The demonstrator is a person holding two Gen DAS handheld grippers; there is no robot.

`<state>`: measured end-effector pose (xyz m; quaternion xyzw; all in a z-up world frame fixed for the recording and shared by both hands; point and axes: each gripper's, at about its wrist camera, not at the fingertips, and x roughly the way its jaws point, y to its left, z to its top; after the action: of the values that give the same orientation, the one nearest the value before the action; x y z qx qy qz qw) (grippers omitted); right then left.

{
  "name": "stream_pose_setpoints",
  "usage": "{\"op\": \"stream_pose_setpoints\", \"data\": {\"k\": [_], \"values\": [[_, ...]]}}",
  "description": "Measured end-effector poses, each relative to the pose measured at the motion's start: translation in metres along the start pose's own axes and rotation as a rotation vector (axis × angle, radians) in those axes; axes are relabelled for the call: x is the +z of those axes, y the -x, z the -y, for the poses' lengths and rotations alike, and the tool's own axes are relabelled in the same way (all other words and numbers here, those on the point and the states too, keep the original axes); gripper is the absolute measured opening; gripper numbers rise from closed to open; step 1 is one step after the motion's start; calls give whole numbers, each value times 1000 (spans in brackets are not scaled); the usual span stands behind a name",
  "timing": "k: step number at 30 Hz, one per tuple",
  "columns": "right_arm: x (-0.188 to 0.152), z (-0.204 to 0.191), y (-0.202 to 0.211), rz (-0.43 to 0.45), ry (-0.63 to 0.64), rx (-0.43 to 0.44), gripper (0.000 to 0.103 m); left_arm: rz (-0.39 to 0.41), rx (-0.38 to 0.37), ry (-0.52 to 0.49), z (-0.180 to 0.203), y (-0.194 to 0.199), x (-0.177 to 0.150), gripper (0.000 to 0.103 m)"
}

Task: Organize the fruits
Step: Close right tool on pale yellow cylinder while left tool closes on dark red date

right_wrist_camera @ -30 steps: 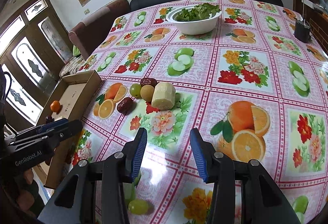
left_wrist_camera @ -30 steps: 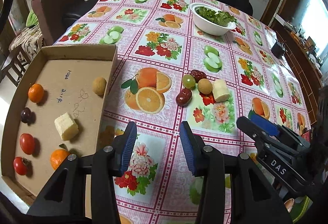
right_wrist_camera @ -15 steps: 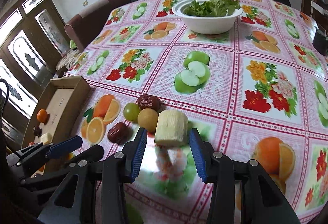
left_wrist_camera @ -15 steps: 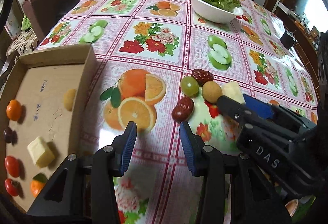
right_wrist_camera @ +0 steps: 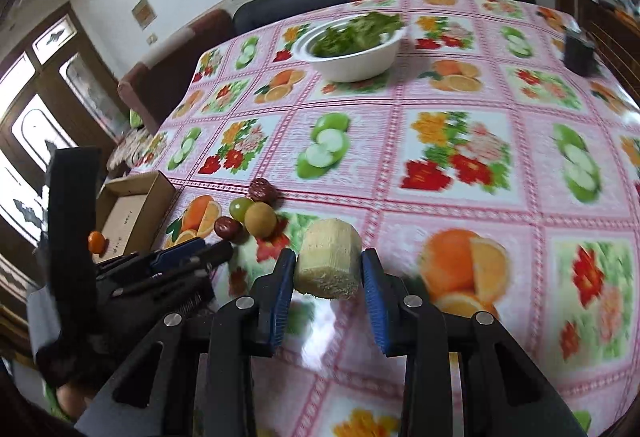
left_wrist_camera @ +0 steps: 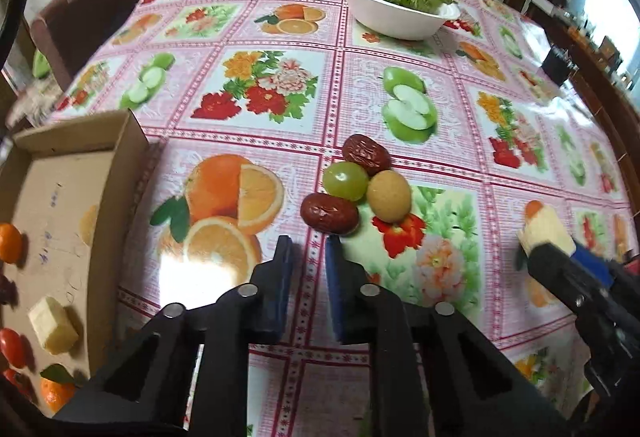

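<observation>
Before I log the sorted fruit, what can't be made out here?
- Left wrist view: the box is cut by the frame edge, and the left gripper hides its near corner.
- Right wrist view: the left gripper hides most of the box; motion blur smears the bowl.

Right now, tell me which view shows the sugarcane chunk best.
The right wrist view: the sugarcane chunk sits centered between the right gripper fingers, cut end and sides clear. The left wrist view shows it small and blurred at the right edge, partly behind that gripper.
</observation>
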<state>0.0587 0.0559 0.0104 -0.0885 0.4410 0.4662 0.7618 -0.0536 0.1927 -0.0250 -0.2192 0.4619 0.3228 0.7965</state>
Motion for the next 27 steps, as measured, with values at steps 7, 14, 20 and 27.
{"op": "stream_pose_setpoints", "data": {"k": [7,14,20,27], "values": [[-14,11,27,18,-32,5,35,-24,-115,46,-4,4,-1,35],[-17,8,37,36,-31,22,34,-27,-92,58,6,-7,12,35],[-17,7,38,39,-20,18,33,-13,-79,65,-1,-8,14,23],[-17,14,16,13,-5,-61,36,-14,-114,93,-15,4,0,23]]}}
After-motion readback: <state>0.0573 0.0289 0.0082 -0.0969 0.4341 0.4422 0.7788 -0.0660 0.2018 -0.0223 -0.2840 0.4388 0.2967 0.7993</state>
